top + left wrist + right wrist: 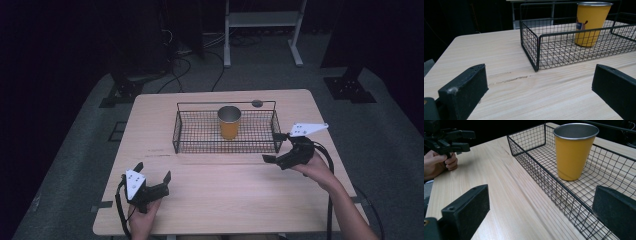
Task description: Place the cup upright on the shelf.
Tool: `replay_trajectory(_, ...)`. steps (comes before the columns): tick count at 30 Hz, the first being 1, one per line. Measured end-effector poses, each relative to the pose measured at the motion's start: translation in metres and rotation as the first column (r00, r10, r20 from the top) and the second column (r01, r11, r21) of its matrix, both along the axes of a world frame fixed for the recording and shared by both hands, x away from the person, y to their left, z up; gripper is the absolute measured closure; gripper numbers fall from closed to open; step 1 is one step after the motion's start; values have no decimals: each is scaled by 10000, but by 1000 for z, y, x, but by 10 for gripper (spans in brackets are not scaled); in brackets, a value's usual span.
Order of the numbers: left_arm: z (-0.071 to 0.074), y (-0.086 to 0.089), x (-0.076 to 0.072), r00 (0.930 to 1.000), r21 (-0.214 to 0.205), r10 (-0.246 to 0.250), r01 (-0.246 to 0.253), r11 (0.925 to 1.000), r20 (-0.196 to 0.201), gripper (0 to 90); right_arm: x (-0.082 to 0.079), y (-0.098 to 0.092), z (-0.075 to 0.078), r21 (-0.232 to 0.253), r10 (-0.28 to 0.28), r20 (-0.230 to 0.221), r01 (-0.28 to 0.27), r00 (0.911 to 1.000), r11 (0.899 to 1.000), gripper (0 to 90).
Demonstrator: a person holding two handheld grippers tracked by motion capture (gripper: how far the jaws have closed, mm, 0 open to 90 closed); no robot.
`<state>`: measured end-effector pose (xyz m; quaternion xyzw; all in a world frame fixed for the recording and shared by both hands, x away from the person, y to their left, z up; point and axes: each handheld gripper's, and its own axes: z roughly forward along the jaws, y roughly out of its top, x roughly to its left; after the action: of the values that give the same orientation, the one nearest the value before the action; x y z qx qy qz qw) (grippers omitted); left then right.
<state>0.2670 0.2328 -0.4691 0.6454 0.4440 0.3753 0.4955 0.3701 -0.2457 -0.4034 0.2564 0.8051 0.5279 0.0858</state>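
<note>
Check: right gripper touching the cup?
Apart. The right gripper view shows the right gripper open, with the wire basket wall and bare mesh between its jaws and the cup. High view agrees: it sits outside the basket.

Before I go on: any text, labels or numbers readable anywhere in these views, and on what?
No text can be read.
Yellow cup: a small blue and dark printed motif on its side, cut by the wire basket rail; too small and blurred to read.
Table: a faint dark mark near the basket's front left corner; too small to tell whether it is print.
</note>
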Motion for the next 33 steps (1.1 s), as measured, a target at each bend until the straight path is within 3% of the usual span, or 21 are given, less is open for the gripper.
replay_trajectory(11, 0, 0, 0, 10000, 20, 5, -5, 10000, 16, 0, -9, -9, -12, -15, -216, -219, 216, 9995, 9998, 7)
replay_trajectory(33, 0, -1, 0, 10000, 36, 19, -19, 10000, 15, 0, -34, -18, -28, 115, -428, -37, 429, 9991, 9990, 7)
